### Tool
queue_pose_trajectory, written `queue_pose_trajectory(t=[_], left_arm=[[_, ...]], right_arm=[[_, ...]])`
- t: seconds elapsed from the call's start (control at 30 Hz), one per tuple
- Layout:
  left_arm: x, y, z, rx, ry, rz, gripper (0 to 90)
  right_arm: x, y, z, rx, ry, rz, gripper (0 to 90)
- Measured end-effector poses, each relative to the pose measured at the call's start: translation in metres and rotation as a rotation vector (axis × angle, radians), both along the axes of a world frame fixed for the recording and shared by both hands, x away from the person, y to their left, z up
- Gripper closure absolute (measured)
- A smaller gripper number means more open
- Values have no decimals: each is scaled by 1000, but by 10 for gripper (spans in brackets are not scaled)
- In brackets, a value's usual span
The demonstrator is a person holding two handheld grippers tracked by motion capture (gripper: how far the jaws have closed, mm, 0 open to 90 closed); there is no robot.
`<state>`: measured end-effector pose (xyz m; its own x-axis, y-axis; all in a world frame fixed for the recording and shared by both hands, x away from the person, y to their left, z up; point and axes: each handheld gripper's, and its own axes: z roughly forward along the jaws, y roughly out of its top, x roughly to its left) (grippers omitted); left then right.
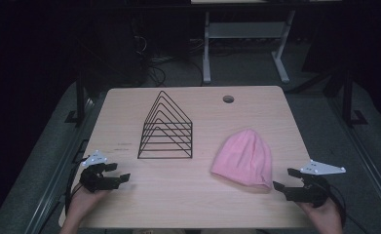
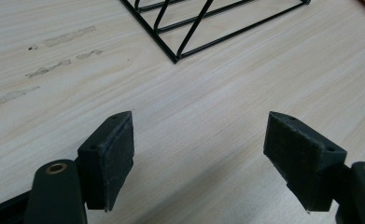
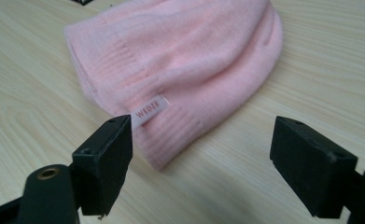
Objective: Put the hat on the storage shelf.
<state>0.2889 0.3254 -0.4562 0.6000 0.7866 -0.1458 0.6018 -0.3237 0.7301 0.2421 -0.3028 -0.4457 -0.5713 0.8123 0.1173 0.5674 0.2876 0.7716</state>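
Note:
A pink knitted hat [image 1: 243, 158] lies flat on the wooden table [image 1: 193, 204], right of centre, its ribbed brim toward the near edge. In the right gripper view the hat [image 3: 185, 65] has a small white label on the brim, just beyond the jaws. My right gripper [image 1: 284, 179] stands open at the near right, close to the hat's brim corner, with nothing between its jaws. My left gripper [image 1: 118, 172] rests open at the near left, over bare wood. A black wire rack [image 1: 166, 127] with triangular dividers stands mid-table; its near corner [image 2: 175, 56] shows ahead of the left jaws.
A round cable hole [image 1: 228, 99] sits near the table's far edge. Faint smudges [image 2: 54, 56] mark the wood left of the rack. Beyond the table stand a white desk frame [image 1: 246, 39] and dark cables on the floor.

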Motion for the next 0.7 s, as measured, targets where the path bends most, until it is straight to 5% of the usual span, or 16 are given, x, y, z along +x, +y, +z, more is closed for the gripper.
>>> queue_pose_trajectory(t=[0.27, 0.7], left_arm=[[-1, -2, 1, 2, -4, -1, 239], [1, -3, 2, -12, -12, -1, 239]], right_arm=[[14, 8, 12, -5, 6, 37, 191], [47, 28, 25, -26, 80, 107, 159]])
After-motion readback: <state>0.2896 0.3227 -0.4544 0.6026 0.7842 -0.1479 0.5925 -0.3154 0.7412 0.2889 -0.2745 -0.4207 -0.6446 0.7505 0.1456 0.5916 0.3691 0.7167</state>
